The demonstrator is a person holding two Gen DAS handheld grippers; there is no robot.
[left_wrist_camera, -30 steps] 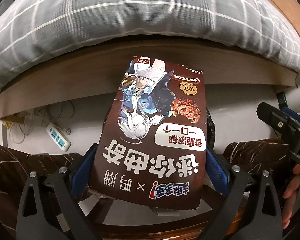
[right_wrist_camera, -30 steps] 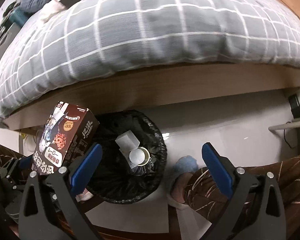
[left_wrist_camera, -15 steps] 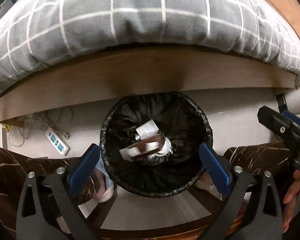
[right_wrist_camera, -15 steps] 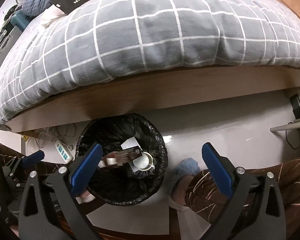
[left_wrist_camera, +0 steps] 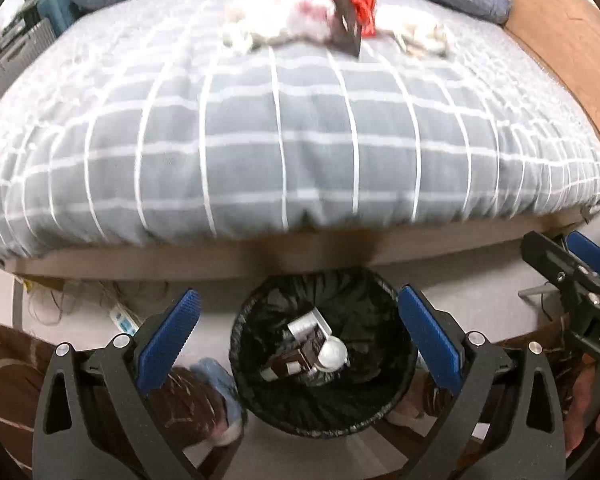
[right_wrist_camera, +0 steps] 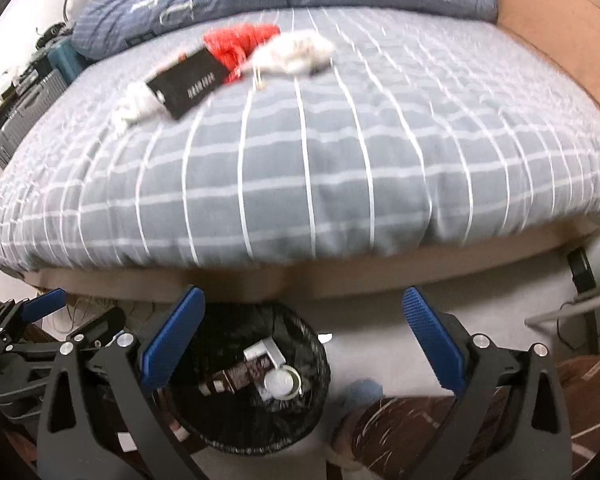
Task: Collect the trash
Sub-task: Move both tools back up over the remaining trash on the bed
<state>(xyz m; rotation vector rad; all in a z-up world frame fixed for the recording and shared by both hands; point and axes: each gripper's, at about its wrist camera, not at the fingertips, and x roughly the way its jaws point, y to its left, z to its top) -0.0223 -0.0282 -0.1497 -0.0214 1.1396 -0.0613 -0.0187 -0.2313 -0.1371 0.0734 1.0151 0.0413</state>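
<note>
Both tools gape empty above the bin (left_wrist_camera: 324, 360), brown box (left_wrist_camera: 300, 354) inside.

Even indoor light, strong fisheye curving at dark rounded corners, motion blur smearing the grey checked duvet (left_wrist_camera: 284, 128) and the items on it, deep shadow under the bed edge (right_wrist_camera: 300, 276), small floor glare.

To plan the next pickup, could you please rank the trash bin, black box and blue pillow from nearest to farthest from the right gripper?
1. trash bin, below, on the floor.
2. black box, on the bed, left.
3. blue pillow, at the bed's far end.
</note>
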